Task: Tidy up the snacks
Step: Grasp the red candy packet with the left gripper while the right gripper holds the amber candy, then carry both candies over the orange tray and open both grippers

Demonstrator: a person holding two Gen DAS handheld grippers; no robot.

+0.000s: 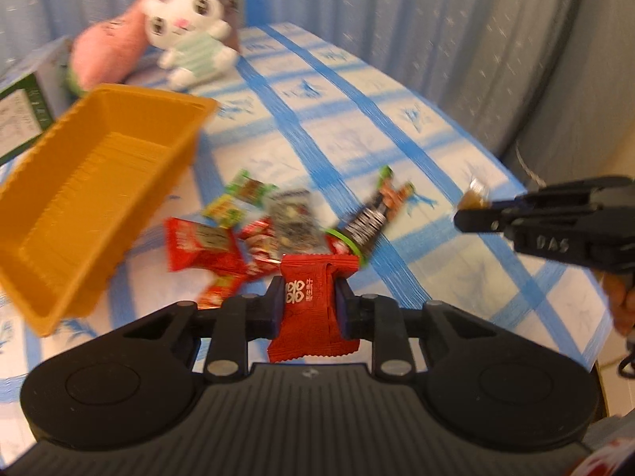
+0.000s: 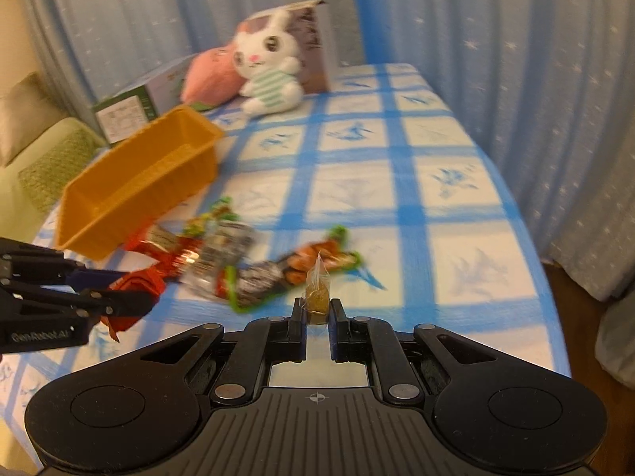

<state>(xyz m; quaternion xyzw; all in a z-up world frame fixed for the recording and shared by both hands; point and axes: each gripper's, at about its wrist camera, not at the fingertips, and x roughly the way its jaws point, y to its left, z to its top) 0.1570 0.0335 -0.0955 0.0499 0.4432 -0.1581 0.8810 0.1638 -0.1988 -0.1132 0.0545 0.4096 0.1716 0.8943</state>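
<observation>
Left wrist view. Your left gripper [image 1: 308,304] has its fingers clamped on a red sachet [image 1: 313,309] with white characters; the pack stands upright between the pads, its crimped lower edge hanging free below them. Beyond it the snack pile [image 1: 274,230] lies on the blue-checked worktop [image 1: 397,150]: red wrappers, green-and-yellow packs, a clear pack of dark pieces, a dark bar with a green end. The orange tray [image 1: 99,182] sits just left of the pile and looks empty. At the right edge your right gripper [image 1: 466,208] carries a small amber candy [image 1: 474,196] at its tip. A rabbit plush [image 1: 190,27] sits at the far end.

Risk: the sachet is glossy and held across its middle only; a quick swing toward the tray could let it rotate or slide out. The frame is blurred, so slow down.

Right wrist view. Fingers are narrow, pinching the candy [image 2: 317,297] by its lower part; the clear twisted wrapper tip points up. The pile [image 2: 238,261] lies ahead and left, the tray [image 2: 139,182] beyond it, the left gripper [image 2: 131,301] low at the left edge with the sachet [image 2: 135,283].

Risk: the candy is small, the hold slight; it may pop free. Both hands aiming at one tray could collide over the pile.
</observation>
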